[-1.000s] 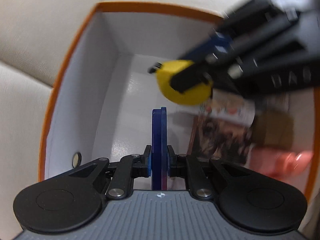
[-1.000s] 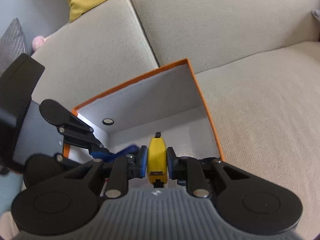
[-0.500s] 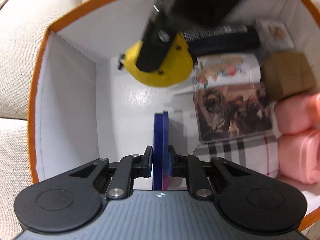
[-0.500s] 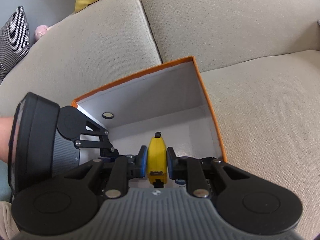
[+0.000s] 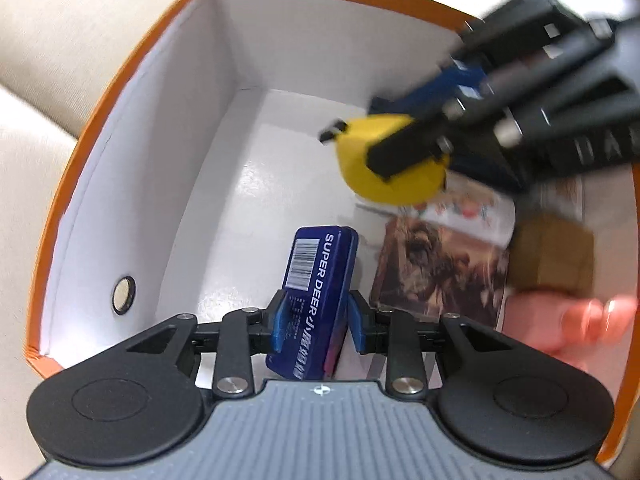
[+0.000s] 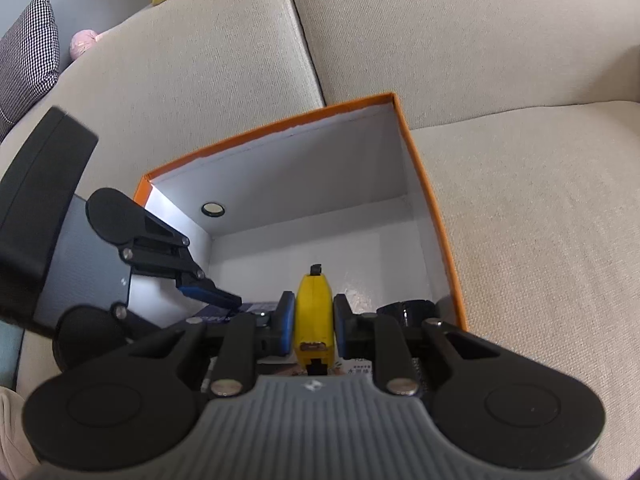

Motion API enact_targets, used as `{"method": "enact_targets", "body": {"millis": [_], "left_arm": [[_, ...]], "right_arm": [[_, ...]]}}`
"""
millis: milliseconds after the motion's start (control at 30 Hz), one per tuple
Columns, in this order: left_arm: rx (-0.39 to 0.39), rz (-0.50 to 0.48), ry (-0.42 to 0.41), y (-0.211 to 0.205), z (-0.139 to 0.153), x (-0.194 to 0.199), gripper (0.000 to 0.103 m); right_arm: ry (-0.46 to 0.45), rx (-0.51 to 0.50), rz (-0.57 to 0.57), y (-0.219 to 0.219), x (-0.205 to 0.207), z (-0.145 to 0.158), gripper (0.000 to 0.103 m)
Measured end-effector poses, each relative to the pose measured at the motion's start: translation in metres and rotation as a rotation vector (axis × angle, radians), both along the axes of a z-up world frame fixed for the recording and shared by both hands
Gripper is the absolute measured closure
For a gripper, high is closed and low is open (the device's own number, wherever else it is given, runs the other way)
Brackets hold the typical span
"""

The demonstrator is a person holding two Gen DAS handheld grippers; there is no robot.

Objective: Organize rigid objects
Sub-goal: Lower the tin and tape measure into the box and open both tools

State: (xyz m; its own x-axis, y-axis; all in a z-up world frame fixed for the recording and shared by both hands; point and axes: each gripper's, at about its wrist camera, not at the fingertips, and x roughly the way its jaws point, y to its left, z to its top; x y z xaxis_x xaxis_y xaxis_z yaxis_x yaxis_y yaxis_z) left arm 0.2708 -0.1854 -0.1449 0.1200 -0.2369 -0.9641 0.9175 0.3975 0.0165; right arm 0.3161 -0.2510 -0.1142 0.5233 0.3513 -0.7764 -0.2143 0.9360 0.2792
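Left gripper (image 5: 317, 326) opening — blue tin (image 5: 316, 300) lengthwise between pads.

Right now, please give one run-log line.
left gripper: opening, blue tin between jaws | right gripper: shut on yellow tape | both over box

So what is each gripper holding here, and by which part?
Right gripper clamps the yellow tape measure across its flat sides. Left gripper is opening; the blue tin sits between its jaws, apparently released.
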Motion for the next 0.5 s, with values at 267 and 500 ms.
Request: {"method": "enact_targets", "body": {"millis": [267, 500], "left_arm": [[0.080, -0.127, -0.068, -0.004, 0.003, -0.021, 0.064], [0.072, -0.105, -0.057, 0.004, 0.010, -0.024, 0.049]], "right_arm": [[0.034, 0.031, -0.029, 0.004, 0.010, -0.009, 0.083], [0.063, 0.061, -0.060, 0.010, 0.024, -0.018, 0.082]]}}
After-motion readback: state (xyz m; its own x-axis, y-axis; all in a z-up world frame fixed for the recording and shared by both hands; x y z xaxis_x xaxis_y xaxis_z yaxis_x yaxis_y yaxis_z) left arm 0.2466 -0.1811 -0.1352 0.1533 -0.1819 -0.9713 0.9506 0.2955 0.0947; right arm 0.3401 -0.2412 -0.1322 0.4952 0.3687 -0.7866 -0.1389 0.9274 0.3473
